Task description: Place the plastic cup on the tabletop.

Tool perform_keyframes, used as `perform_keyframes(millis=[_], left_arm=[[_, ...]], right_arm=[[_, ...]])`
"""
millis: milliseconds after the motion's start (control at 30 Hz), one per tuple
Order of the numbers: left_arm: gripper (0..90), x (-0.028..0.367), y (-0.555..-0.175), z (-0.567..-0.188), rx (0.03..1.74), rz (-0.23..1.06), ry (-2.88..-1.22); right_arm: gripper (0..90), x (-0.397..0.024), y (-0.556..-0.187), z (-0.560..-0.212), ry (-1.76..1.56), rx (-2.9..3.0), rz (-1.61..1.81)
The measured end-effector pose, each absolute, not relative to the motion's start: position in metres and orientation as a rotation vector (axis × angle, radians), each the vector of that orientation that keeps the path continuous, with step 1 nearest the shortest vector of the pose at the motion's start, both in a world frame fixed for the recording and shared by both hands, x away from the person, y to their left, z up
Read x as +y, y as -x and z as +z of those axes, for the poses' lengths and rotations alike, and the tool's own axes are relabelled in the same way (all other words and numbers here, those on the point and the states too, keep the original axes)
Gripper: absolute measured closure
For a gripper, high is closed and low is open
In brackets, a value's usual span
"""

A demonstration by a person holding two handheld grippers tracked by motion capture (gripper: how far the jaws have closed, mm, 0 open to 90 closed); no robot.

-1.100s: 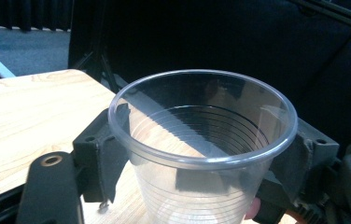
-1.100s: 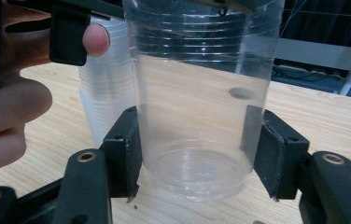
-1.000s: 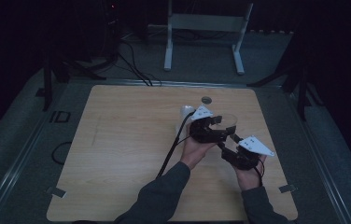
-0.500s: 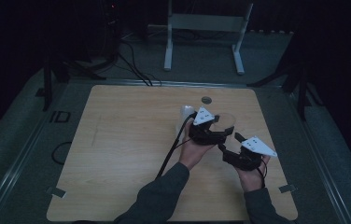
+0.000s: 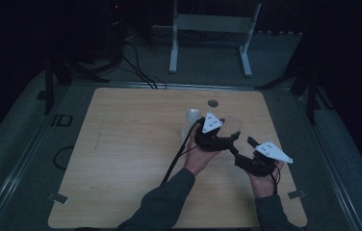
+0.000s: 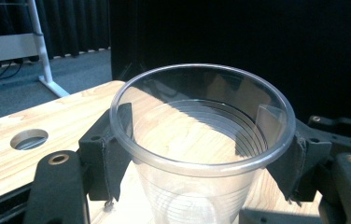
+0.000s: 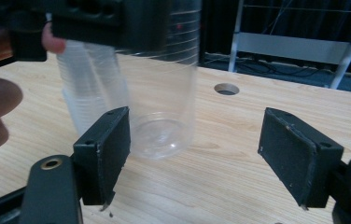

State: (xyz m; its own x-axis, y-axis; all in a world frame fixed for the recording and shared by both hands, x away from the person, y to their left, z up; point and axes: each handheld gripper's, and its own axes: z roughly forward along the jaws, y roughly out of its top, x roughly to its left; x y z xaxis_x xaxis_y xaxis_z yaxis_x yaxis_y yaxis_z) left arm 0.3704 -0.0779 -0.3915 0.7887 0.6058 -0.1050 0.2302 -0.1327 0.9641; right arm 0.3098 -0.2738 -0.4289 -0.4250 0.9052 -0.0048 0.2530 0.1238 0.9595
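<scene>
High view: right of centre on the table (image 5: 121, 144), the left gripper (image 5: 216, 137) holds a clear cup (image 5: 232, 126), while the right gripper (image 5: 251, 156) sits just below and right of it. A pale stack of cups (image 5: 192, 117) stands just left of the held one, suggesting a single cup is being separated from it.

Left gripper view: the cup (image 6: 197, 140) sits at centre frame, upright, mouth up, long axis vertical. The jaws are clamped on its wall just under the rim, one pad (image 6: 113, 149) on each side, a hold that likely keeps the thin plastic steady without crushing it.

Right gripper view: the right gripper (image 7: 194, 154) has its jaws wide apart, having just opened, with nothing between them. The cup (image 7: 164, 102) hangs at upper centre, base just above the wood, beside the stack (image 7: 82, 93) at upper left.
</scene>
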Motion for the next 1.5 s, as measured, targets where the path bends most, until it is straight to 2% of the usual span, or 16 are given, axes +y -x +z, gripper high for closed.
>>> perform_keyframes(millis=[400,1067,1500], left_arm=[[29.3,-0.072,-0.369,-0.408,0.670,0.400,-1.721],[28.5,-0.080,-0.360,-0.473,0.666,0.439,-1.816],[24.1,-0.083,-0.358,-0.487,0.672,0.423,-1.858]], right_arm=[[25.5,-0.285,-0.309,-0.427,-1.153,1.728,1.324],[25.9,-0.300,-0.304,-0.418,-1.209,1.578,1.355],[25.9,-0.300,-0.303,-0.419,-1.201,1.579,1.359]])
